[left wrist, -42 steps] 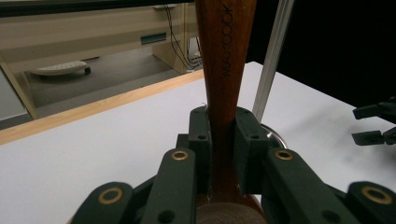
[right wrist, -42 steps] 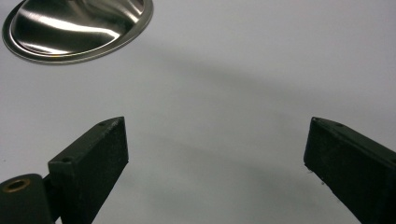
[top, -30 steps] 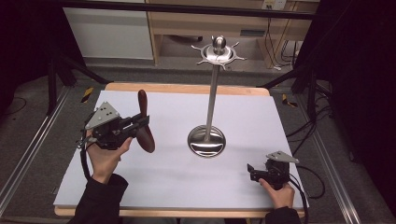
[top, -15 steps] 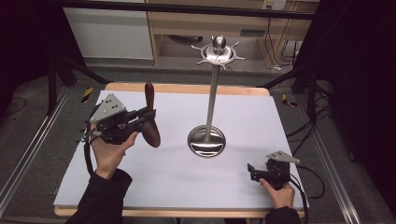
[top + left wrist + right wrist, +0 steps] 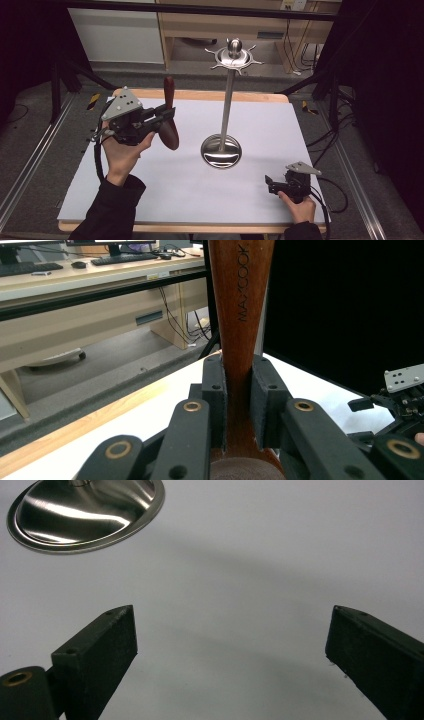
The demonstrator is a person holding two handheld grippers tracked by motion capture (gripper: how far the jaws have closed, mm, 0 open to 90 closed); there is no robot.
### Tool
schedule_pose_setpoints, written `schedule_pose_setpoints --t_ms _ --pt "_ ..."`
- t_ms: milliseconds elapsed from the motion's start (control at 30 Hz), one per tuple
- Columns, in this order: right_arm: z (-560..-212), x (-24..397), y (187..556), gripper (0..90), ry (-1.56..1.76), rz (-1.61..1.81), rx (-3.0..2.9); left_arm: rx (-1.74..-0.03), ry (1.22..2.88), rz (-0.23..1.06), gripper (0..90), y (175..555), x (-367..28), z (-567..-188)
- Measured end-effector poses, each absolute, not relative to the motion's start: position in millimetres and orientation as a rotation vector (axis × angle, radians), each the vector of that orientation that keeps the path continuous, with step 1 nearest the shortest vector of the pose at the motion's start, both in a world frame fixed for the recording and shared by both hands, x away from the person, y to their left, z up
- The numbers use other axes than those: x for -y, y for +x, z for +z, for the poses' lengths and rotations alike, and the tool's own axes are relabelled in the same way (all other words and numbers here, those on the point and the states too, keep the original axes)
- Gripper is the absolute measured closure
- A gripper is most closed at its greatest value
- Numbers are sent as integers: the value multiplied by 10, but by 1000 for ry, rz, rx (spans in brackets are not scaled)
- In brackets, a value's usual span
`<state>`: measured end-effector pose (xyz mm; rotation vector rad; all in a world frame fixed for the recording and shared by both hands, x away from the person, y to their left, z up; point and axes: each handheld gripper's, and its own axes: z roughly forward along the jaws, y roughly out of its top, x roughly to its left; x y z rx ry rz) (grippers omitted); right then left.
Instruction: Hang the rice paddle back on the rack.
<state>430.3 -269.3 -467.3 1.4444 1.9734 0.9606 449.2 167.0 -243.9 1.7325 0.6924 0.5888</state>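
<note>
Your left gripper pinches a smooth brown wooden spoon by its thin handle, held up above the white table — left of the shiny metal stand. Your right gripper rests with jaws spread wide.

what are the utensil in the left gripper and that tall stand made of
The utensil looks like dark, smooth-finished wood: reddish-brown grain and a name stamped into the handle. The stand looks like polished metal, probably stainless steel: its round base mirrors the light.
</note>
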Motion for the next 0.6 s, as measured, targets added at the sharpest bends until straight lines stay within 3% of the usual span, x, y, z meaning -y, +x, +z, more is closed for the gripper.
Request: schedule_pose_setpoints --t_ms 600 --pt "-4667 2697 4302 67 1445 965 -1971 -674 1754 570 782 4621 -1442 -2302"
